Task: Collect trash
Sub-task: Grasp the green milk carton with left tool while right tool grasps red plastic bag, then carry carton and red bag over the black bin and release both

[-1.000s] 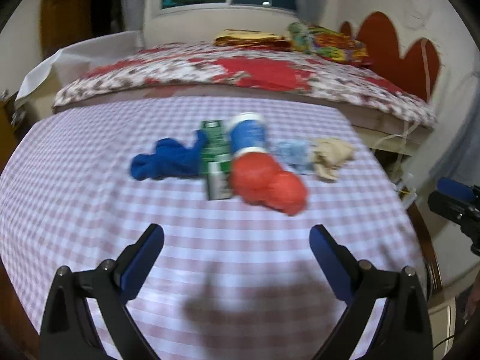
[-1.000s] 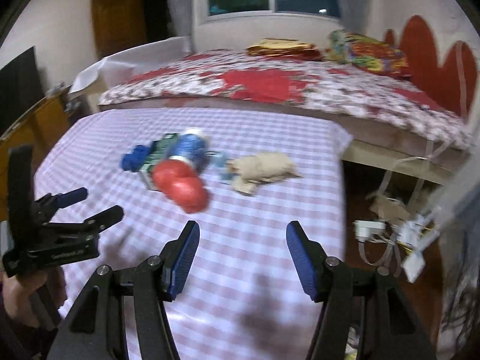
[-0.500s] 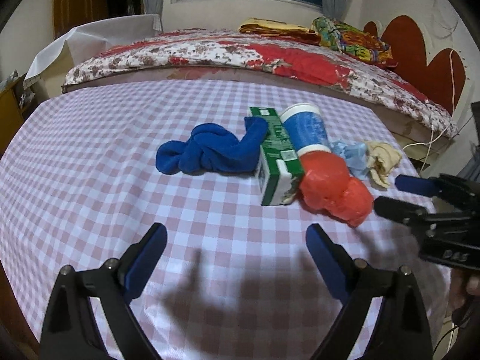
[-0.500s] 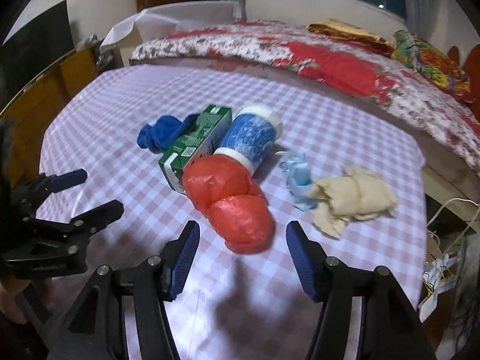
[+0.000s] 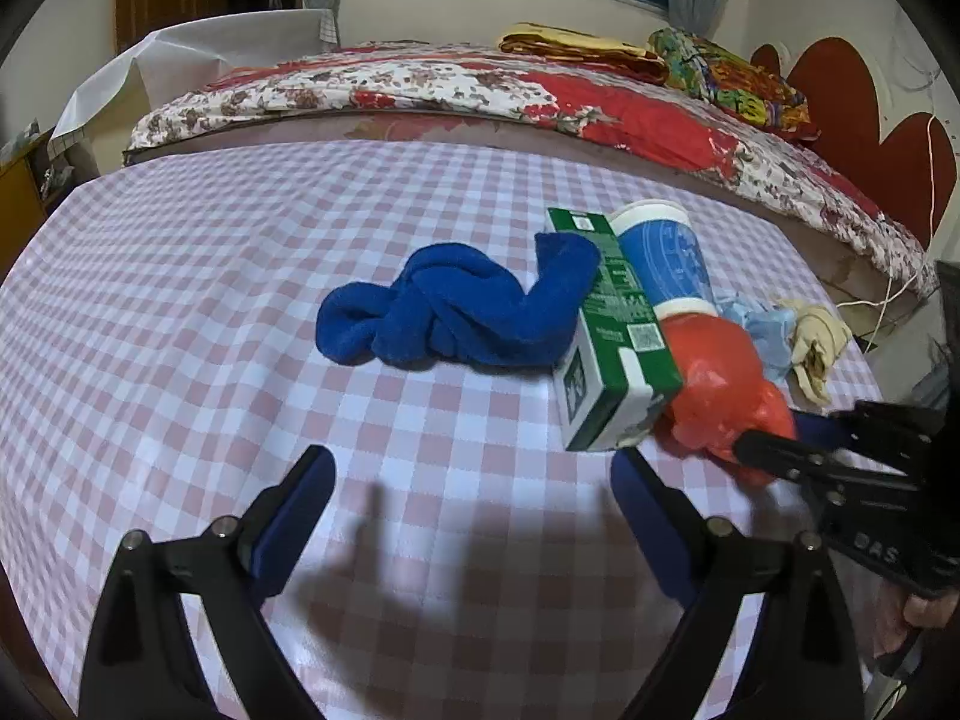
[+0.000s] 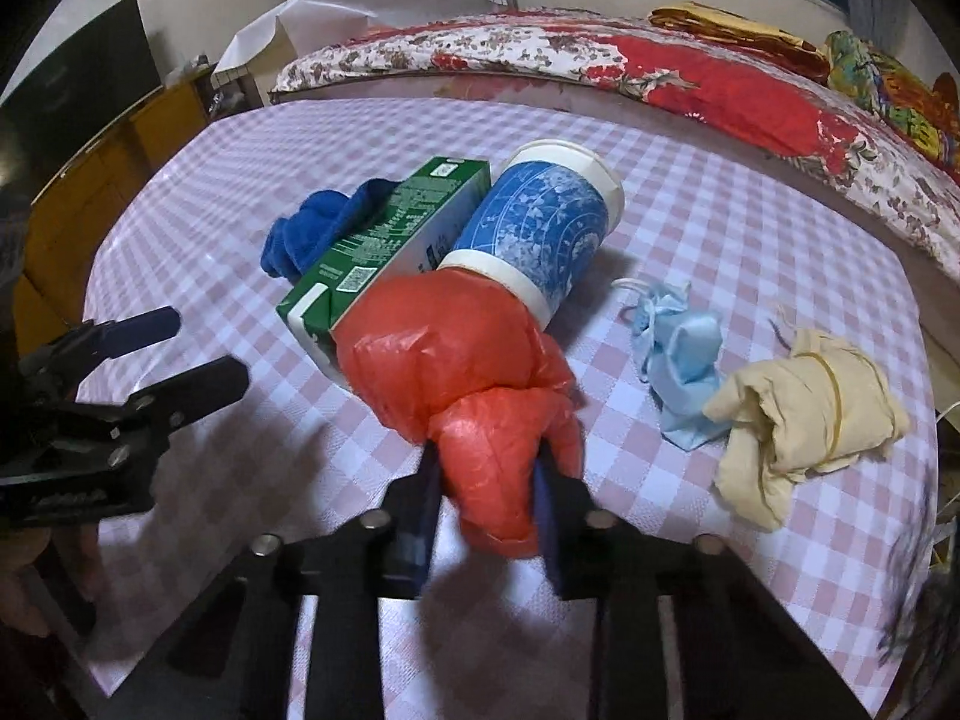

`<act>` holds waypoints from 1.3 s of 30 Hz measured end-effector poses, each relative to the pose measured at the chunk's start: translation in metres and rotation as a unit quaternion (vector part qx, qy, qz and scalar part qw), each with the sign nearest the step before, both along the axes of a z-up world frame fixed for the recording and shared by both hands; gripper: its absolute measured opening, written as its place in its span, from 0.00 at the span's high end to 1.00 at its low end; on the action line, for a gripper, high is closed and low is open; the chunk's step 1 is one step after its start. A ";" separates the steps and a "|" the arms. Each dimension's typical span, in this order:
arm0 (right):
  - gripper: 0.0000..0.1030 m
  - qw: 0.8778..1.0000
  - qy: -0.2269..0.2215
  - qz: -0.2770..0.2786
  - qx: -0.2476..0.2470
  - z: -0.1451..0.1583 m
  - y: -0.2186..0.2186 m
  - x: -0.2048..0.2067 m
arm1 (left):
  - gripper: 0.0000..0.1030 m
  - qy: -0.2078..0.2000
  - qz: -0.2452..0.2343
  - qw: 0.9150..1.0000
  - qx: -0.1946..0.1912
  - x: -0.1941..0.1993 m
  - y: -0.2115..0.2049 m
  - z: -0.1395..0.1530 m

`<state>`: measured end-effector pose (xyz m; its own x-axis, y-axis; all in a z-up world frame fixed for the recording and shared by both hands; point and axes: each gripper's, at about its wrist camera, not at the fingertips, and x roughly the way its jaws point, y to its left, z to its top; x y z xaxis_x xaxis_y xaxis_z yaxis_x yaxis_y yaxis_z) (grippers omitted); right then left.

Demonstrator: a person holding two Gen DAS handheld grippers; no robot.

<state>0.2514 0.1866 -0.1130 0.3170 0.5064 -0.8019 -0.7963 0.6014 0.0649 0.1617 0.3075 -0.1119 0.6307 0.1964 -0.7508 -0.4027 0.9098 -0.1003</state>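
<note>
My right gripper (image 6: 486, 480) was closing its jaws on the crumpled, knotted red plastic bag (image 6: 468, 384), while my left gripper (image 5: 474, 480) hung wide, narrowing, empty.

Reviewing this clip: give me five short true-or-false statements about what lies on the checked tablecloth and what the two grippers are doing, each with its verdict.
1. The right gripper has the crumpled red plastic bag between its jaws. True; they are closing on it.
2. The left gripper holds the green and white carton. False: nothing is between its jaws, and the carton lies on the pink and white checked tablecloth.
3. The blue patterned paper cup stands upright. False: it lies on its side beside the carton.
4. The twisted blue towel lies against the carton. True.
5. The pale blue face mask is inside the cup. False: it lies on the tablecloth beside the cream cloth bundle.
</note>
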 end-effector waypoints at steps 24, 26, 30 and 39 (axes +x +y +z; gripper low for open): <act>0.77 0.977 -0.038 -0.196 0.067 0.062 -0.112 0.043 | 0.62 -0.016 -0.039 0.999 0.014 0.056 -0.038 -0.007; 0.77 0.977 -0.040 -0.200 0.067 0.063 -0.119 0.042 | 0.62 -0.030 -0.041 0.998 0.022 0.049 -0.041 0.001; 0.77 0.975 -0.043 -0.204 0.072 0.068 -0.128 0.039 | 0.62 -0.041 -0.044 0.998 0.025 0.041 -0.045 0.009; 0.77 0.974 -0.058 -0.208 0.074 0.084 -0.149 0.019 | 0.62 -0.063 -0.054 0.996 0.034 0.011 -0.064 0.037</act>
<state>0.2703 0.0378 -0.0292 0.6033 0.4212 -0.6772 -0.4921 0.8648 0.0995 0.1729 0.2432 -0.0753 0.7399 0.1698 -0.6510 -0.2898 0.9537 -0.0806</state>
